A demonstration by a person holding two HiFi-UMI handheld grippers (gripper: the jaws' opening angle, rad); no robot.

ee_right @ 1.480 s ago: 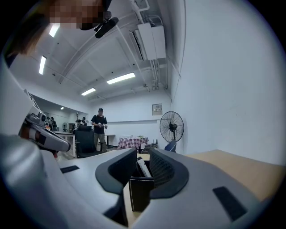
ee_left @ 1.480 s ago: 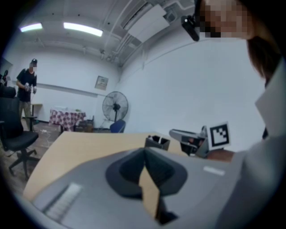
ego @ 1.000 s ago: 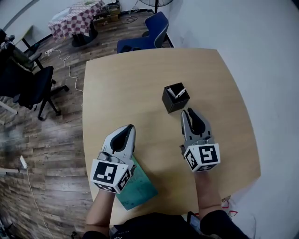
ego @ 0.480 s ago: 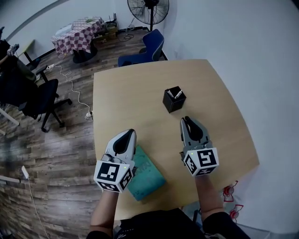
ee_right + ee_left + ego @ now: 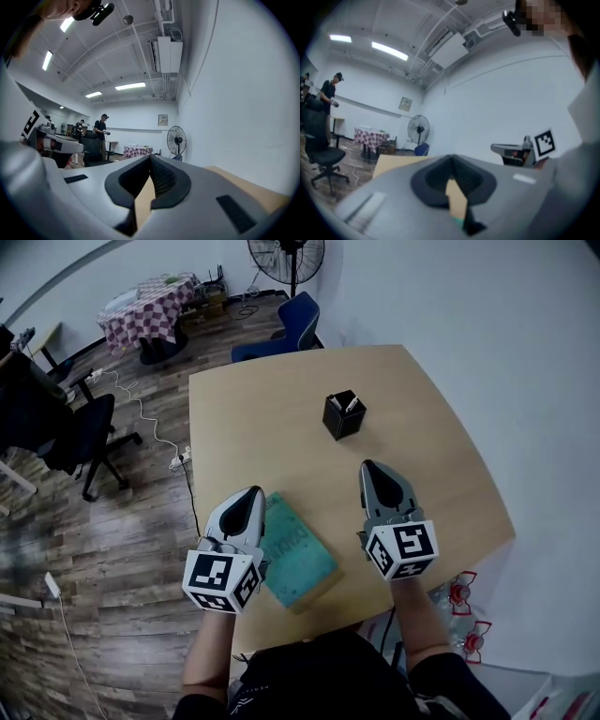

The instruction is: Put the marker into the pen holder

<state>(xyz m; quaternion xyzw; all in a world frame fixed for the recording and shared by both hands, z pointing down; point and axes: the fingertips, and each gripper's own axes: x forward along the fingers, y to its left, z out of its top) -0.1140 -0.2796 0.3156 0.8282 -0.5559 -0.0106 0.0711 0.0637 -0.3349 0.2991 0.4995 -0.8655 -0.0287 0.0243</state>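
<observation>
A black square pen holder (image 5: 343, 415) stands on the wooden table (image 5: 262, 418) toward its far side, with a white-tipped marker (image 5: 352, 404) leaning inside it. My right gripper (image 5: 367, 468) sits nearer the front edge, well short of the holder, jaws shut and holding nothing. My left gripper (image 5: 253, 494) hovers at the front left, also shut and holding nothing. In the left gripper view the gripper (image 5: 451, 161) shows its jaws meeting at the tip with only table behind them; in the right gripper view the gripper (image 5: 151, 159) shows the same.
A teal notebook (image 5: 295, 547) lies on the table between the grippers, close to the front edge. Office chairs (image 5: 70, 427), a blue chair (image 5: 286, 329) and a standing fan (image 5: 291, 259) stand on the floor beyond the table. A white wall runs along the right.
Both grippers have drawn back toward the front edge, away from the pen holder. The notebook now shows more fully between them.
</observation>
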